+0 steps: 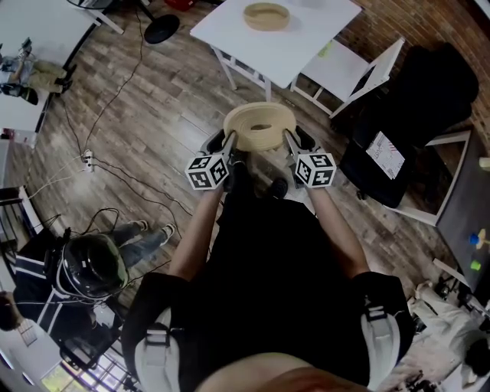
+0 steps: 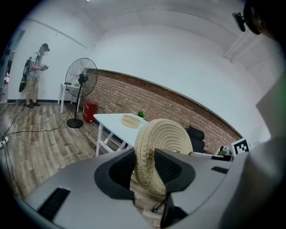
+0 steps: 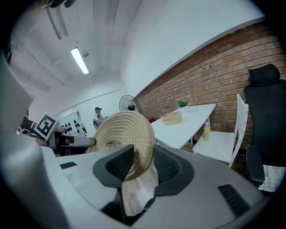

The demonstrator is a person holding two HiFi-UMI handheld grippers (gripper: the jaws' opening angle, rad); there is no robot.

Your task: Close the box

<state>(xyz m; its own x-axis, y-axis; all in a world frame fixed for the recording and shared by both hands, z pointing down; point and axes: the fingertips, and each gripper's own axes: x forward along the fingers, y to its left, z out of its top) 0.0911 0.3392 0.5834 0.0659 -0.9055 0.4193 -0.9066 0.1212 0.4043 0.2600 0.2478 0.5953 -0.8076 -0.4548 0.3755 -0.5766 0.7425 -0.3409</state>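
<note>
My left claw (image 2: 145,167) is clenched on one edge of the round, flat lid of coiled pale straw (image 1: 260,126). My right claw (image 3: 140,163) grips the opposite edge, so the lid hangs between them in front of me, above the wooden plank floor (image 1: 153,99). The round, shallow straw box (image 1: 266,15) it belongs on sits well apart from it, on the white rectangular table (image 1: 306,46) ahead.

As I judge the risks, each claw pinches only a narrow bit of rim, and the coiled straw looks soft. If my hands drift apart or twist against each other, the rim may slip out or the lid may buckle. Squeezing harder could crush the weave. At the table, a tilted lid could catch the box's edge and shove the light box across the top instead of seating on it.
</note>
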